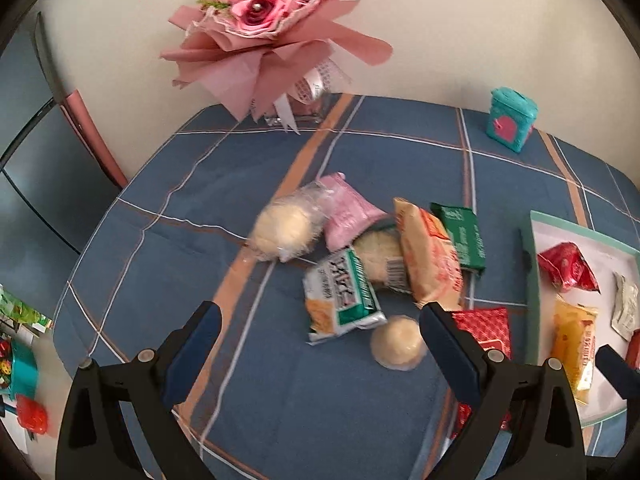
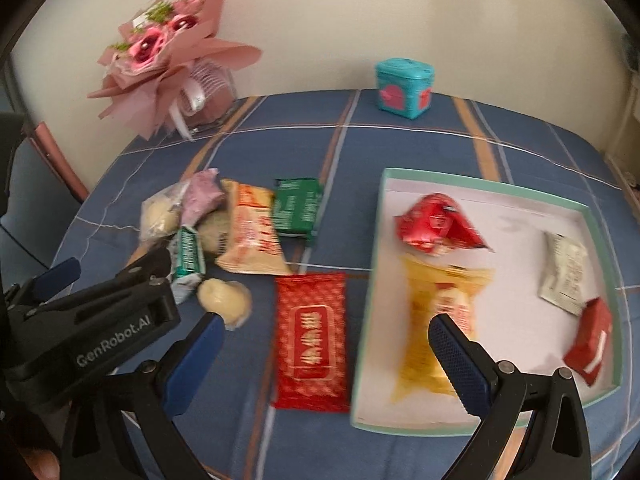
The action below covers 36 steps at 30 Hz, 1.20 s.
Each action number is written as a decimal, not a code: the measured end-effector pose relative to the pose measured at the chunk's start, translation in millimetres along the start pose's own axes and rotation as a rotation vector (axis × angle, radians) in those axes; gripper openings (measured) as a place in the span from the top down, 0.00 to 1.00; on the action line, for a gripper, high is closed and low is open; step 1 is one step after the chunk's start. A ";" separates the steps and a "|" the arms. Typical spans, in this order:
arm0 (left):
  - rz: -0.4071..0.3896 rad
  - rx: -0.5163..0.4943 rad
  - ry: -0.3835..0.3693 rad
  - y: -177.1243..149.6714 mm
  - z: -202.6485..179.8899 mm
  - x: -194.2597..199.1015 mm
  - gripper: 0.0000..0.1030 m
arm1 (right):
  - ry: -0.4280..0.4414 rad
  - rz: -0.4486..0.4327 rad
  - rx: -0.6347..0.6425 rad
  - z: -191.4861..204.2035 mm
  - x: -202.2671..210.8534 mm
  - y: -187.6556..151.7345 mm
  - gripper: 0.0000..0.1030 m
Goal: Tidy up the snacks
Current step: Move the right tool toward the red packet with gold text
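Plaid desk (image 2: 400, 136), snacks piled beside tray (image 2: 600, 216). Both tools spread, empty: left tool (image 1: 320, 320), right tool (image 2: 326, 332). Red packet (image 2: 310, 340) looks light, crinkly, slippery; pinch across its flat middle.

Soft, even indoor light; fisheye-bent edges, snacks perhaps motion-blurred.

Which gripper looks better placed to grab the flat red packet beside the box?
Probably the right gripper: open, empty, with the red packet lying between its fingers. The left gripper, also open, faces the snack pile.
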<state>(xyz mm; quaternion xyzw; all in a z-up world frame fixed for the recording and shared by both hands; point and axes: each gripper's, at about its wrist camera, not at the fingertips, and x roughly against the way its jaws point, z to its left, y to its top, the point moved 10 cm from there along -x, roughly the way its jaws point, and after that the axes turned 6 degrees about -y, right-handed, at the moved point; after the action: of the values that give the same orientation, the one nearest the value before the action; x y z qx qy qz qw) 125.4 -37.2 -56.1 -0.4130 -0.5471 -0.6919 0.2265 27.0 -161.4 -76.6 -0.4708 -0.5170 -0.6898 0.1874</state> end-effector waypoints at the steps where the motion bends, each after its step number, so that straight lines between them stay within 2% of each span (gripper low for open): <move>1: -0.002 0.004 0.003 1.1 3.2 -0.2 0.04 | 0.004 0.003 0.007 4.5 -1.7 0.3 0.00; 10: 0.014 0.119 -0.003 5.5 42.7 -6.5 0.04 | 0.050 0.039 0.010 18.7 -14.7 6.7 0.00; 14: 0.023 0.178 -0.048 5.9 48.4 -11.6 0.03 | 0.058 0.052 0.017 20.3 -19.0 9.8 0.00; 23: 0.098 0.136 -0.141 -2.0 24.2 -24.1 0.03 | 0.079 0.152 0.026 31.4 -46.2 -14.8 0.01; 27: 0.142 0.128 -0.158 -8.8 17.5 -31.3 0.03 | 0.055 0.145 0.051 33.0 -46.4 -16.5 0.08; 30: 0.157 0.126 -0.183 -12.3 11.6 -32.8 0.03 | 0.073 0.165 0.038 34.6 -49.5 -19.6 0.13; 34: 0.165 0.098 -0.195 -13.5 4.4 -34.8 0.03 | 0.051 0.192 0.029 30.5 -57.2 -24.1 0.23; 36: 0.173 0.089 -0.200 -15.5 0.7 -35.8 0.03 | 0.039 0.189 0.041 30.2 -57.8 -24.1 0.24</move>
<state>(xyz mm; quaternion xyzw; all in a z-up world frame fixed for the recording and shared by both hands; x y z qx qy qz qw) 133.6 -36.8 -94.2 -0.5153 -0.5594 -0.6002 0.2477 50.9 -138.2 -137.6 -0.5002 -0.4807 -0.6672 0.2713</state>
